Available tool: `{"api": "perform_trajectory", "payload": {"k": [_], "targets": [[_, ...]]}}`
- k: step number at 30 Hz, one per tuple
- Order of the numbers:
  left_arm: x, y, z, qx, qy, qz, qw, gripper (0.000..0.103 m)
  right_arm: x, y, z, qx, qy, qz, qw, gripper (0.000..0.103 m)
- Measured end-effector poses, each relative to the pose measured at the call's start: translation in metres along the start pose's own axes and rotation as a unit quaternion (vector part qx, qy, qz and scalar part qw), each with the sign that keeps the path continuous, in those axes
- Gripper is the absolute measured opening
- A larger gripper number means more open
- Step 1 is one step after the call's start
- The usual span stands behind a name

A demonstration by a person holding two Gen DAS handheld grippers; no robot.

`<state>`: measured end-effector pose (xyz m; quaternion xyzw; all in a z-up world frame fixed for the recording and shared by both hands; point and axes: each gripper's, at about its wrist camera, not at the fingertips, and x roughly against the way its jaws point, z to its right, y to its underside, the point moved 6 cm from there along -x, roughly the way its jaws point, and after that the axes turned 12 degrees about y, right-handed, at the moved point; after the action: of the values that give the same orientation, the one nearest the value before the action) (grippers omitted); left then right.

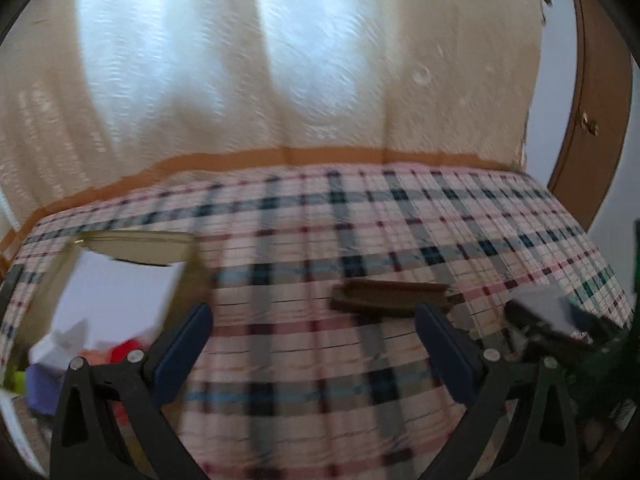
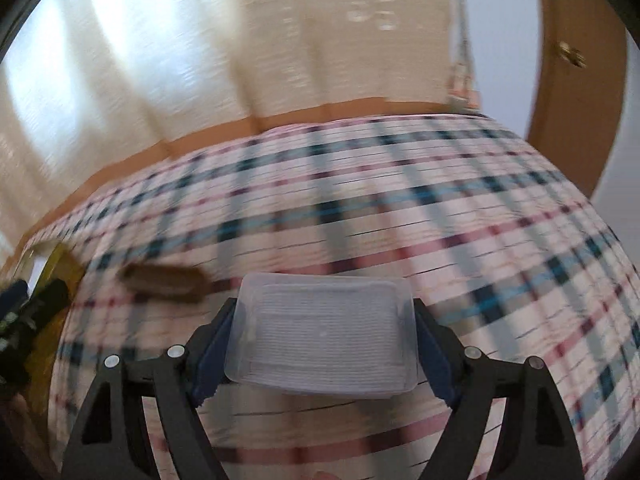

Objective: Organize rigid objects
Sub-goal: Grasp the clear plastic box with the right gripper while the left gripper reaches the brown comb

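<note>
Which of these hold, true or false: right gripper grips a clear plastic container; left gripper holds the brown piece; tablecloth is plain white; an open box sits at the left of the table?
1. The right gripper grips a clear plastic container. True.
2. The left gripper holds the brown piece. False: its jaws stand open and empty; the piece lies on the cloth.
3. The tablecloth is plain white. False: it is plaid.
4. An open box sits at the table's left. True.

Home: plaid tablecloth [image 2: 400,200], cream curtain [image 1: 280,60], wooden door [image 2: 568,80].
</note>
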<state>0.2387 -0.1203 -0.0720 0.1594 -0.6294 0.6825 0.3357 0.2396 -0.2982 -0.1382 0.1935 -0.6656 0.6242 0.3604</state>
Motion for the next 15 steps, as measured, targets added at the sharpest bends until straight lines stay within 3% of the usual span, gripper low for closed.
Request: {"api": "perform_trajectory", "payload": {"k": [4, 15], "targets": [[-0.036, 0.002, 0.025, -0.023, 0.030, -0.036, 0.9986, 0.103, -0.006, -0.005, 0.026, -0.034, 0.014, -0.004, 0.999, 0.083], [-0.074, -0.005, 0.044, -0.036, 0.048, -0.068, 0.9959, 0.103, -0.005, -0.005, 0.023, -0.032, 0.014, 0.002, 0.999, 0.083]]}}
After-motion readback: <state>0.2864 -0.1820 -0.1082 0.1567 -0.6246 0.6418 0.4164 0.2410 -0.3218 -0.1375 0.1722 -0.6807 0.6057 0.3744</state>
